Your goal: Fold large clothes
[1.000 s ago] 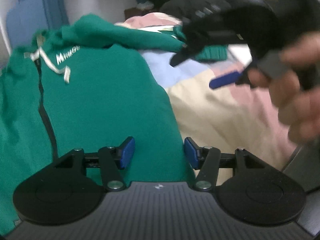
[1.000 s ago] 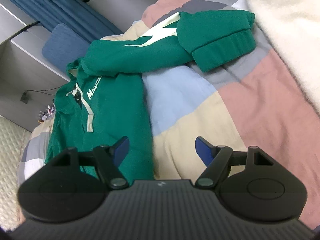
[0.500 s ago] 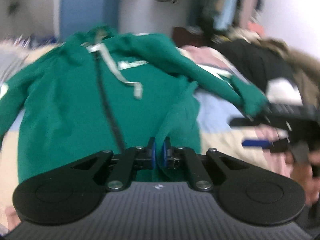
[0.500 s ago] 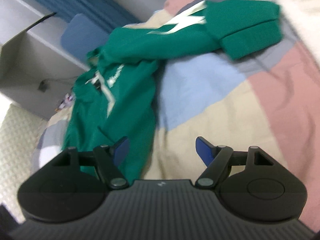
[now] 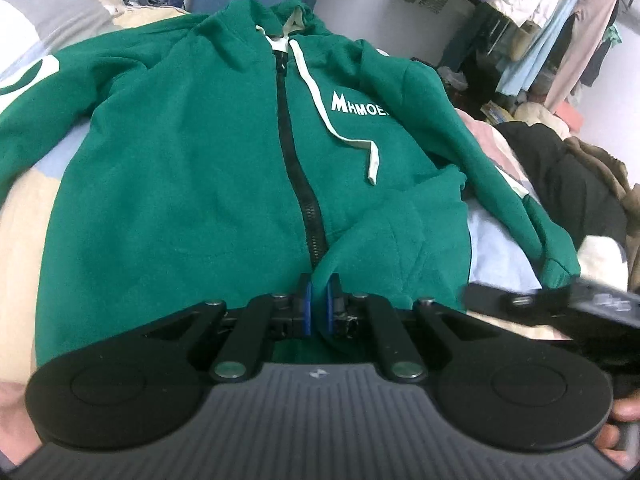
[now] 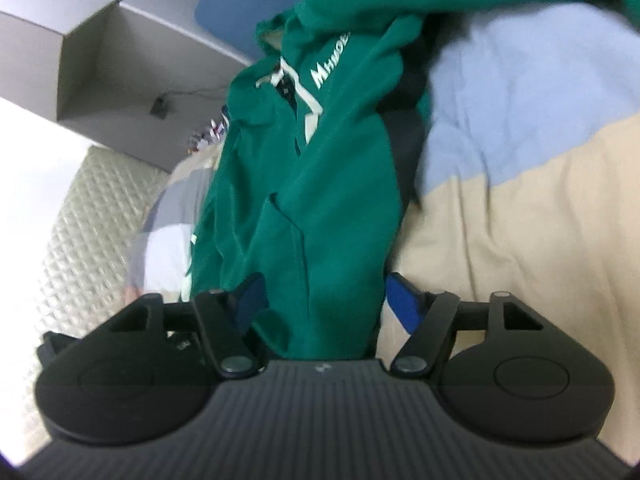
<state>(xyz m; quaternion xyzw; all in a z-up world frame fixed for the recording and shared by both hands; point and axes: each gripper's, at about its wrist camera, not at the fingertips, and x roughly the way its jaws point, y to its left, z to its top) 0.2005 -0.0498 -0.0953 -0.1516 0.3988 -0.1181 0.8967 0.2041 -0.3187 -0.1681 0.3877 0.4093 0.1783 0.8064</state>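
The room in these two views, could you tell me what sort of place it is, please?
Most likely a bedroom at home. A green hoodie lies on a bed with a patchwork bedspread, clothes hang on a rack by the wall, and a blue pillow sits near the head of the bed.

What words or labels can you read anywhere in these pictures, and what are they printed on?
"MHMOE", with the end cut off by a fold: white letters on the chest of the green hoodie.
A small mark on the left gripper body: too small to read.
Nothing else legible.
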